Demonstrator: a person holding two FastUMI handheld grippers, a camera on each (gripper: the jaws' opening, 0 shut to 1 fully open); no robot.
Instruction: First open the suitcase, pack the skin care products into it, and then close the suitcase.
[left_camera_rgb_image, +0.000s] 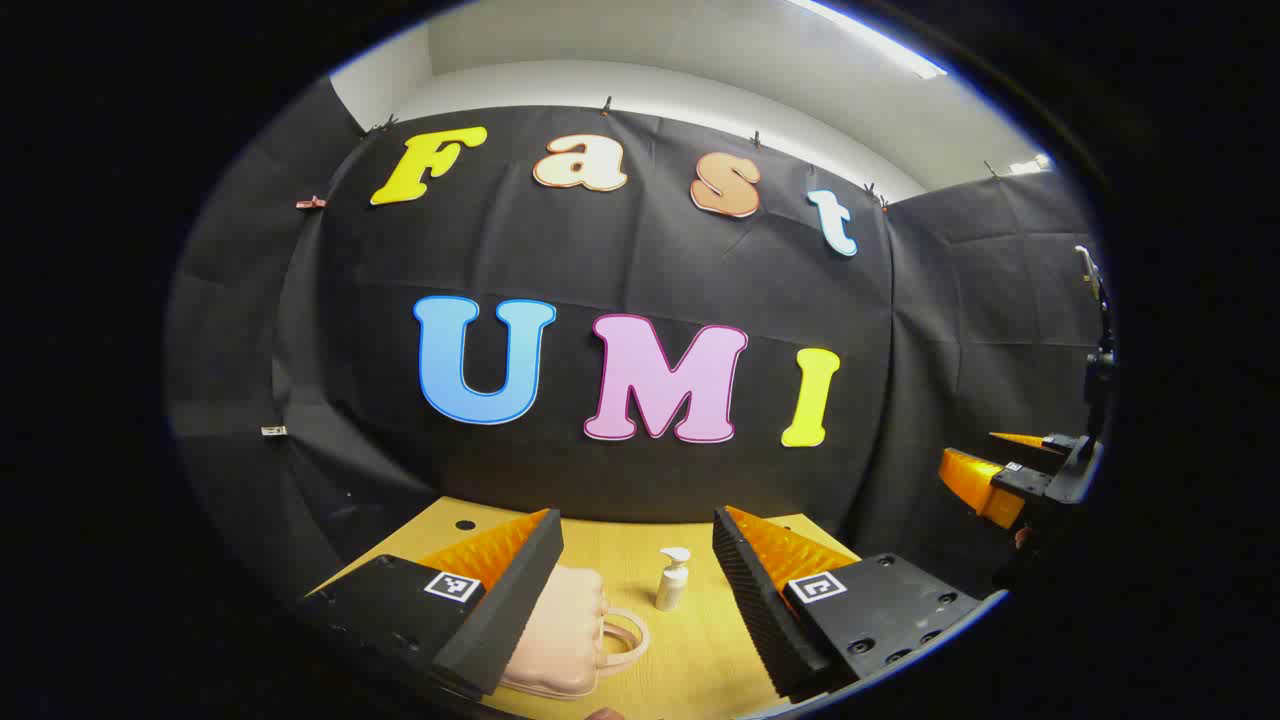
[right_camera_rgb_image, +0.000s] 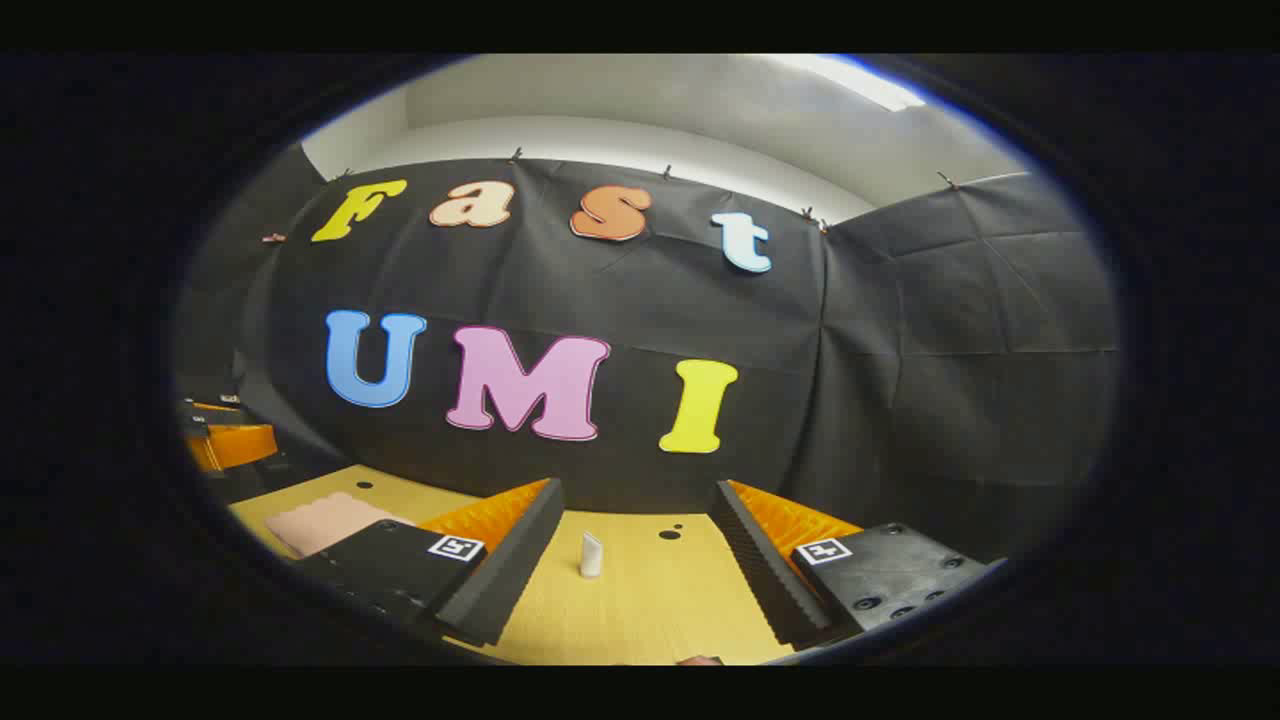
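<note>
In the left gripper view, the left gripper (left_camera_rgb_image: 637, 590) gapes wide, holding nothing. The closed pink suitcase (left_camera_rgb_image: 560, 635) lies flat on the worktop (left_camera_rgb_image: 700, 650) at 7 o'clock, handle toward 3 o'clock. A pump bottle (left_camera_rgb_image: 671, 578) stands upright beside it.

In the right gripper view, the right gripper (right_camera_rgb_image: 635, 560) is equally spread and empty. A small white tube (right_camera_rgb_image: 591, 554) stands upright between its fingers; the suitcase (right_camera_rgb_image: 325, 520) sits at 9 o'clock.

Wooden table (left_camera_rgb_image: 700, 650) bears pink suitcase (left_camera_rgb_image: 560, 630), pump bottle (left_camera_rgb_image: 672, 578), tube (right_camera_rgb_image: 591, 554).
</note>
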